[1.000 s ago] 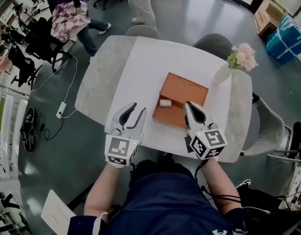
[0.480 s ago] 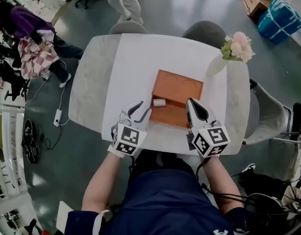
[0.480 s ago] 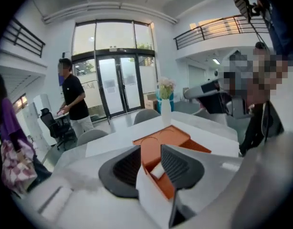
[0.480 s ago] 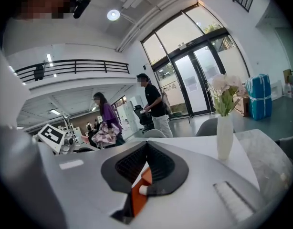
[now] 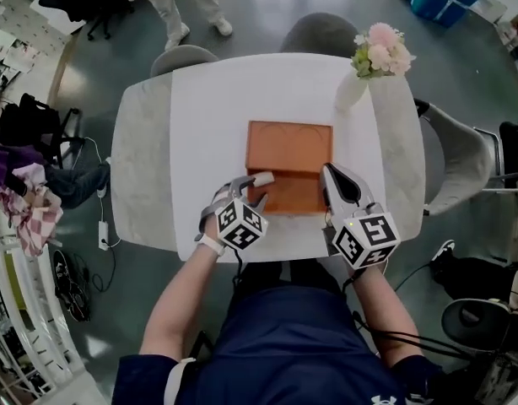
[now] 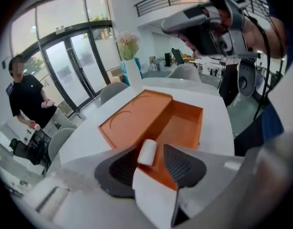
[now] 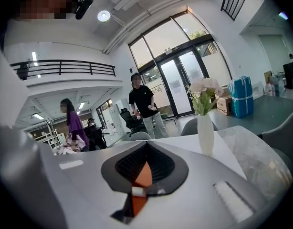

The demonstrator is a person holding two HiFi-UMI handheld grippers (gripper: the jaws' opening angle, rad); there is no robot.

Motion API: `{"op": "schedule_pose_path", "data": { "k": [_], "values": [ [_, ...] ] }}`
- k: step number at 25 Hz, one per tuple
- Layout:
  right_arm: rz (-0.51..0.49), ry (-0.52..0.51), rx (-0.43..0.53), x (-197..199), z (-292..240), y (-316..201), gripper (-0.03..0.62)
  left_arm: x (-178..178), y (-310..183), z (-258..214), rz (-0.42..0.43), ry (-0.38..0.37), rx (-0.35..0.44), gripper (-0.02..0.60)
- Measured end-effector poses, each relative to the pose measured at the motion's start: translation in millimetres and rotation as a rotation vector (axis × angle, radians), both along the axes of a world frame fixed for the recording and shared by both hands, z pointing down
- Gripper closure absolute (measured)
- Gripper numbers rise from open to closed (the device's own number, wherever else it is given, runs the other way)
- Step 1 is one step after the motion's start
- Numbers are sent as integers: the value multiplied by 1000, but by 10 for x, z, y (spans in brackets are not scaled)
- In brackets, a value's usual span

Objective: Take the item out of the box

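Note:
An orange box (image 5: 289, 146) lies open in the middle of the white table (image 5: 208, 116), its tray (image 5: 294, 194) toward me. A small white item (image 5: 263, 178) rests at the box's left edge. In the left gripper view the item (image 6: 147, 152) sits between the jaw tips, close against the left jaw, with a sliver of orange showing on its other side. My left gripper (image 5: 259, 189) (image 6: 152, 157) is open around it. By the tray's right near corner my right gripper (image 5: 333, 176) (image 7: 145, 168) looks shut, and only a thin strip of orange shows between its jaws.
A white vase of pink flowers (image 5: 360, 83) stands on the table beyond the box's right corner. Two grey chairs (image 5: 320, 32) (image 5: 181, 57) sit at the far side. People stand on the floor beyond. The table's near edge runs just under both grippers.
My left gripper has moved right, up to the box's left edge, and its jaws have narrowed around the white item. The right gripper has stayed beside the box. The head view has shifted.

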State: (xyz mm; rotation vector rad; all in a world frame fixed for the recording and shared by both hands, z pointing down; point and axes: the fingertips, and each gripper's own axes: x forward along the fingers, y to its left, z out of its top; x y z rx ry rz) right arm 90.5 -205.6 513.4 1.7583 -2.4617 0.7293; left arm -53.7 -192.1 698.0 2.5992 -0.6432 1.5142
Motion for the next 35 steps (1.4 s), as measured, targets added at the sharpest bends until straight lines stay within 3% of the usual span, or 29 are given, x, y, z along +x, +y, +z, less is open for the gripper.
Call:
{"op": "schedule_pose_path", "data": {
  "k": [9,12,18,26,30,35],
  "values": [
    [139,-6,-13,345,72,145,591,-26,-97,602,174,-336,23,391],
    [176,-7,-14,437,87,207,591,-35,-134,715,190,-397,39,391],
    [221,-8,-19,546,96,317,591,-23,-174,818,197,-467,68,391],
    [231,0,-18,596,98,401,591,-52,-250,897,220,-565,172,402],
    [217,3,-14,561,71,413,591,-55,-211,860,236,-559,172,410],
    [187,4,-11,486,70,408,591,10,-108,738,226,-489,165,410]
  ]
}}
